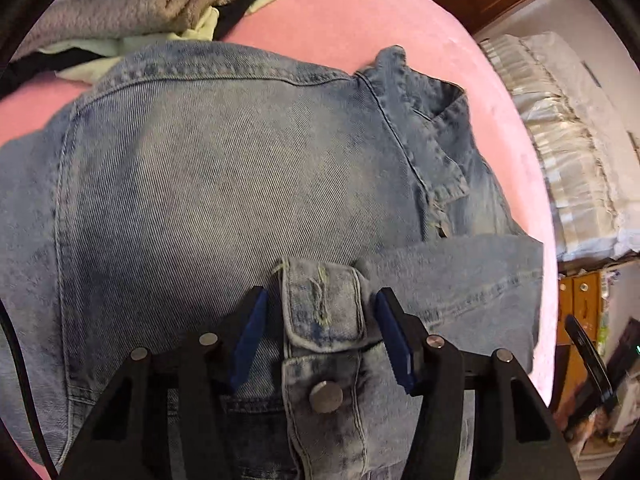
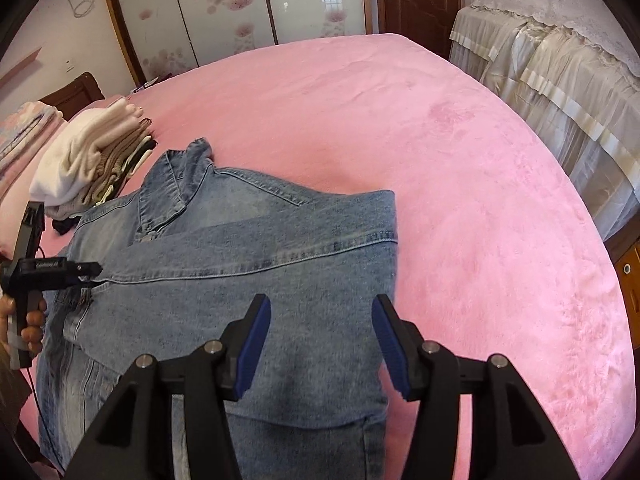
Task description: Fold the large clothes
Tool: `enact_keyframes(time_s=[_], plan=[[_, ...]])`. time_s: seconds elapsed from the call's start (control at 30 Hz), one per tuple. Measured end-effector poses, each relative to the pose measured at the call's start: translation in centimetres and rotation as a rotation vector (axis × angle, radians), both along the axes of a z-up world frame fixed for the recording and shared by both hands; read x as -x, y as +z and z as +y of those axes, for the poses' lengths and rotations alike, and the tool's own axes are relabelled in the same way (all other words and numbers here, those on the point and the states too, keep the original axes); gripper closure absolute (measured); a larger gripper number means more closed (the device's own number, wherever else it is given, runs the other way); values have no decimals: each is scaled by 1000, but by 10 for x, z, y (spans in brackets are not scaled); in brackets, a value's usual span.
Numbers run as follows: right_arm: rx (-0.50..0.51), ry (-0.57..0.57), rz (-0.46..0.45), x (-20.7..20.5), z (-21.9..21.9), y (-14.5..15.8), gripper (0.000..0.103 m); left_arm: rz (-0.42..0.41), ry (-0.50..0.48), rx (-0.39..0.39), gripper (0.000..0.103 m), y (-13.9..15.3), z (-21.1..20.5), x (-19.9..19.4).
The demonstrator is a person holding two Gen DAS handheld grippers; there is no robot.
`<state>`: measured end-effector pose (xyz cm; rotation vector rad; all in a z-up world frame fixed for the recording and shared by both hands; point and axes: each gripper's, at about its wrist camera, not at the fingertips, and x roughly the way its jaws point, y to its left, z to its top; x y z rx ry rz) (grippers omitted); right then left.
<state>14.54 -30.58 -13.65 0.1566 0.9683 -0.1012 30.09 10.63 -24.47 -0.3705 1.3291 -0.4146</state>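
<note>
- Left wrist view: left gripper point(image 1: 320, 332), jaws apart, straddling the sleeve cuff point(image 1: 324, 312) without pinching it.
- Denim jacket point(image 2: 248, 264): flat on the pink bed point(image 2: 460, 160), sleeves folded across.
- Right gripper point(image 2: 320, 340): jaws apart, empty, above the jacket's right edge.

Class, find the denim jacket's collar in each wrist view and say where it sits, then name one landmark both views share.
Left wrist view: the collar sits upper right, at the jacket's top edge against the pink bed cover.
Right wrist view: the collar sits left of centre, pointing up toward the far wall.
Shared landmark: the stack of folded clothes next to the jacket.
</note>
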Motion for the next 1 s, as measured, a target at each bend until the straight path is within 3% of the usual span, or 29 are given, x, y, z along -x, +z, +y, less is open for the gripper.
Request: enact_keyframes(time_s=[0.2,0.33,0.37,0.53,0.67,0.7,0.73,0.77,0.9,1.0], plan=[[-39,-62,19,-21,-24,-15,50,-29,-44,18,49,-4,-1,9],[-76,-108,36,-44,-43,-27,50,-59,-34,-17,82,-3,-12,10],[-79,-121,42,-52,-49,-31,50,-61,-32,-14,86,-1,-14,10],[-124,-170,98,-90,-78,-55,50,-161,-39,-108,91,25,-31,17],[-225,-195,125,-104,-92,-77,50,-264,-40,-131,92,57,-40,17],[-249,-193,107,-103,-94,-79,53,-286,-40,-139,92,62,-42,16],[-240,-182,88,-102,-93,-78,66,-306,-34,-152,92,68,-44,14],[-207,-179,86,-102,-91,-76,97,-321,-24,-162,92,71,-45,11],[-93,-173,74,-101,-84,-73,98,-322,19,-186,92,63,-51,-7],[-36,-180,99,-107,-78,-84,98,-259,23,-256,92,30,-58,-19]])
